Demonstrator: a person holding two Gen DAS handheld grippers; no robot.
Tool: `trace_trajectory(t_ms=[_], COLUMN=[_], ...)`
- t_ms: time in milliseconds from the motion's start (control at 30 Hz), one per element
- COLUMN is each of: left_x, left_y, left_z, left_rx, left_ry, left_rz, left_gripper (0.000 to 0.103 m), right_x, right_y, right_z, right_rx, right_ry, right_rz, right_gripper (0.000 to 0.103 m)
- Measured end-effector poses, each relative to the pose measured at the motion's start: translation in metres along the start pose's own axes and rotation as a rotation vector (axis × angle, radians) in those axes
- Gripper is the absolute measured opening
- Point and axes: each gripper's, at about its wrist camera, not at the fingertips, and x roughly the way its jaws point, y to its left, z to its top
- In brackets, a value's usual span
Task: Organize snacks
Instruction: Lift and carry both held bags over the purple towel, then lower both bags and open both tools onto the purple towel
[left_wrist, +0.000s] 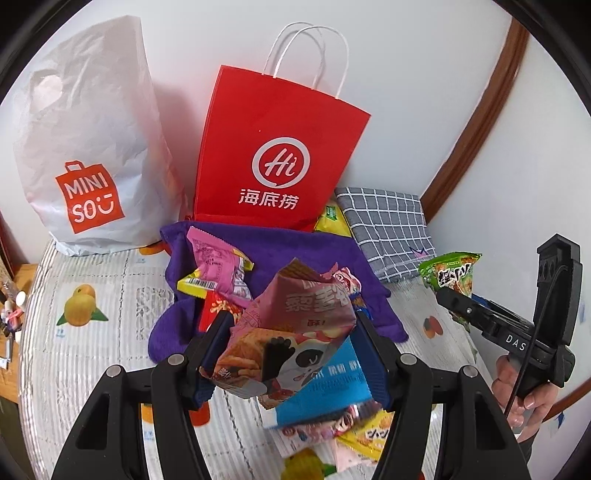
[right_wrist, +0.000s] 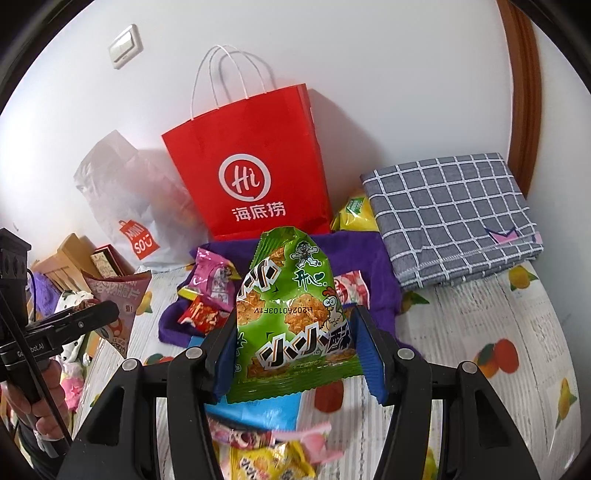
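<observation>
My left gripper (left_wrist: 290, 339) is shut on a pink snack packet with a panda (left_wrist: 291, 332), held above the bed. My right gripper (right_wrist: 291, 343) is shut on a green snack packet (right_wrist: 291, 314) and holds it upright; the same green snack packet (left_wrist: 452, 273) and right gripper (left_wrist: 448, 297) show at the right of the left wrist view. A red paper bag (left_wrist: 273, 147) with white handles stands against the wall, also seen as the red paper bag (right_wrist: 251, 173). Loose snack packets (left_wrist: 218, 266) lie on a purple cloth (left_wrist: 295, 251) in front of it.
A white plastic bag (left_wrist: 88, 147) stands left of the red one. A folded grey checked cloth (right_wrist: 454, 218) lies at the right by the wall, with a yellow packet (right_wrist: 354, 214) beside it. More packets (right_wrist: 266, 458) lie near me on the fruit-print bedcover (right_wrist: 461, 332).
</observation>
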Motion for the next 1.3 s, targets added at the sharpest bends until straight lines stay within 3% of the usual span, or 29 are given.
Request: trace_trajectory(t_ms=[533,900,1300], left_x=[0.059,0.108,0.142], left_y=[0.02,0.028,0.025], left_z=[0.035,0.04,0.034], left_rx=[-0.04,-0.058,-0.08], left_ry=[0.031,0.102,0.169], left_rz=[0.026,0.011,0.006], left_gripper=[0.063,0.063,0.063], right_x=[0.08,0.148,0.177], right_y=[-0.01,-0.022,-0.015], right_z=[0.04,0.033,0.026], right_rx=[-0.042,-0.026,-0.062], right_ry=[0.076,0.242,0.313], right_rz=[0.06,0.118,0.112], right_gripper=[0.056,0.056,0.056])
